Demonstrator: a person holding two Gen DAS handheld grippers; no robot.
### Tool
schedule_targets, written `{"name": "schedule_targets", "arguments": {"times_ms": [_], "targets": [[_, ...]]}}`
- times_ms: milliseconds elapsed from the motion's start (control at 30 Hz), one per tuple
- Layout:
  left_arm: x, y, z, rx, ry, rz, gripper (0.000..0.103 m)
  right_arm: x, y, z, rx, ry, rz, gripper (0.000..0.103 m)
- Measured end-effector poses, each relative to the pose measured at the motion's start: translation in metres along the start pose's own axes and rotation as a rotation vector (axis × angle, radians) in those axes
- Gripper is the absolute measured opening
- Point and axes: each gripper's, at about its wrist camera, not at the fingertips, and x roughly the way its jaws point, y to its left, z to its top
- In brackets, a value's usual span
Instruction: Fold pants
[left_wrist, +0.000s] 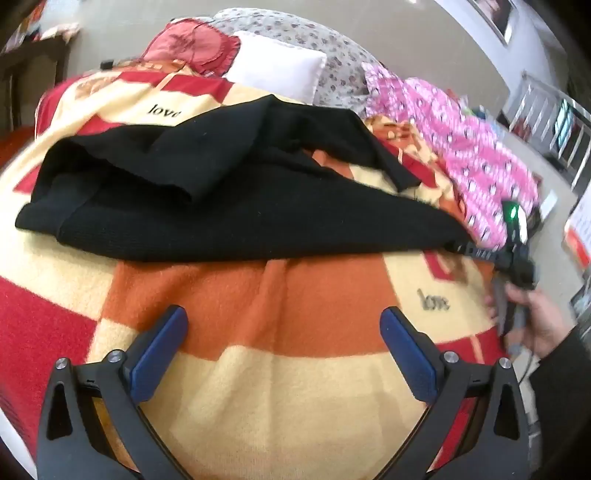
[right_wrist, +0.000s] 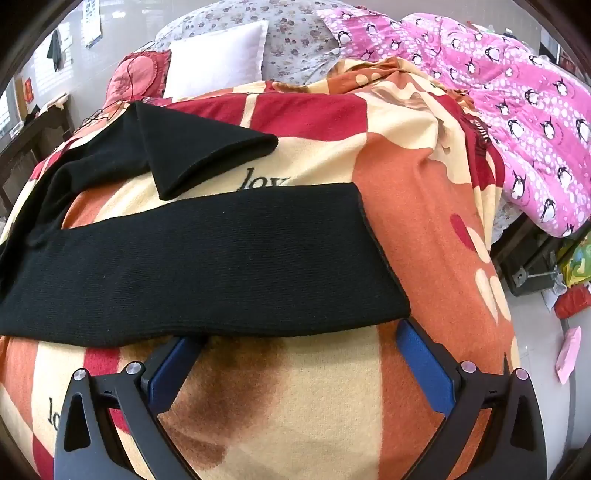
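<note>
Blue-padded jaws stand spread on both grippers; the right gripper (right_wrist: 301, 334) noses under a leg's hem edge, the left gripper (left_wrist: 284, 321) hovers apart; black knit pants (right_wrist: 207, 258) sprawl on the bed blanket (right_wrist: 295, 406), probably light, limp, clingy; best pinched at hem corners and waistband.

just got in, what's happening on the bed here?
A person with a pair of tongs in each hand is folding black pants laid across a checked blanket. The right tongs are open, tips at the near edge of one leg's cuff end. The left tongs are open over bare blanket, short of the pants. Neither grips anything, and the pants are not neatly folded yet.
</note>
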Motion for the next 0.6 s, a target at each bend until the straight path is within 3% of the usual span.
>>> {"name": "schedule_targets", "arguments": {"times_ms": [100, 267, 333, 467, 600], "targets": [[-0.006, 0.012, -0.001, -0.05, -0.014, -0.082, 0.103, 0.001, 0.0, 0.001, 0.012, 0.0, 0.0, 0.102], [-0.022, 0.029, -0.002, -0.062, 0.027, -0.193, 0.103, -0.014, 0.005, -0.02, 0.015, -0.009, -0.003, 0.102], [-0.037, 0.04, -0.002, -0.069, -0.008, -0.24, 0.103, -0.021, 0.008, -0.028, -0.001, -0.011, 0.01, 0.102], [-0.068, 0.068, 0.008, -0.061, -0.086, -0.191, 0.103, -0.027, 0.01, -0.037, -0.02, -0.008, 0.019, 0.102], [-0.077, 0.109, 0.029, -0.134, -0.111, -0.097, 0.103, -0.029, 0.014, -0.04, -0.033, -0.016, 0.021, 0.102]]}}
